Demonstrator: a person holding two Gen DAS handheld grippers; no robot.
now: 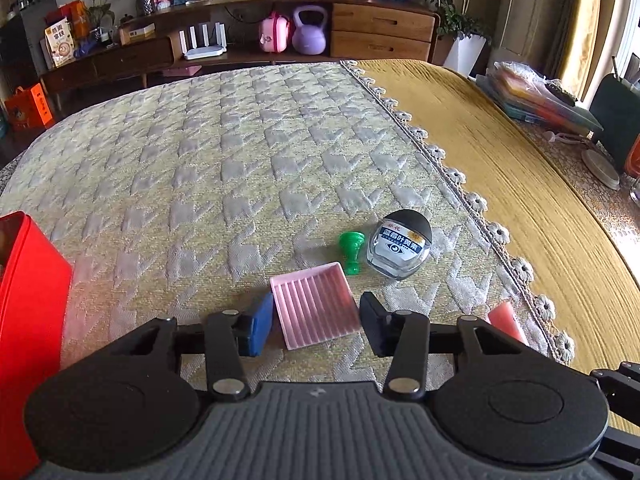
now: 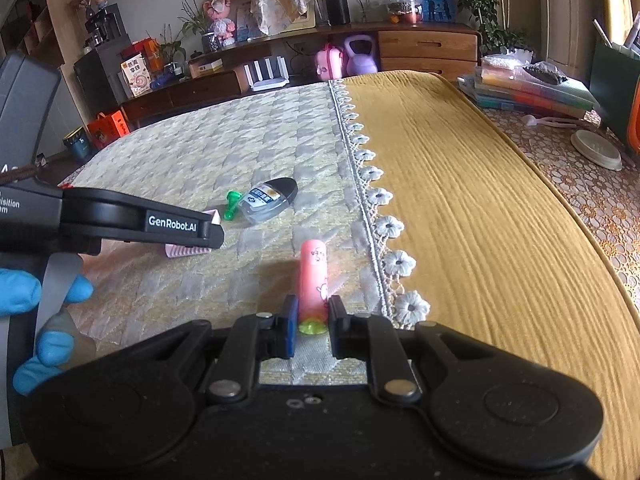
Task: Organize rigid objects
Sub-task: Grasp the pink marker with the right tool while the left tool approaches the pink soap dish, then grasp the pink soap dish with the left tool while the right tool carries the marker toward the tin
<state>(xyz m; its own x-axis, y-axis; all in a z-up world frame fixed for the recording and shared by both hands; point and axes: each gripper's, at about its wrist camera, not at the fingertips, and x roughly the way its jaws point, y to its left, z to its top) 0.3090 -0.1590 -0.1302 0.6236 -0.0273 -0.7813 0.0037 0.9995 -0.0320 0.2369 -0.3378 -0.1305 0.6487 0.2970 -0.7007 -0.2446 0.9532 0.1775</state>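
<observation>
A pink ridged tray (image 1: 316,310) lies on the quilted cloth (image 1: 200,168). My left gripper (image 1: 316,326) is open, its jaws on either side of the tray's near end, apart from it. Behind stand a green peg (image 1: 351,252) and a clear bottle with a black cap (image 1: 400,244). A pink tube (image 2: 314,276) with a green end lies pointing away. My right gripper (image 2: 313,324) is closed on the tube's near end. The tray (image 2: 188,250), peg (image 2: 231,205) and bottle (image 2: 268,200) show in the right wrist view too.
A red box (image 1: 24,320) stands at the left edge. A yellow cloth (image 1: 520,184) with a flower-lace trim covers the table's right part. Stacked folders (image 1: 536,100) and a white dish (image 2: 598,150) lie far right. A sideboard (image 1: 280,40) stands beyond the table.
</observation>
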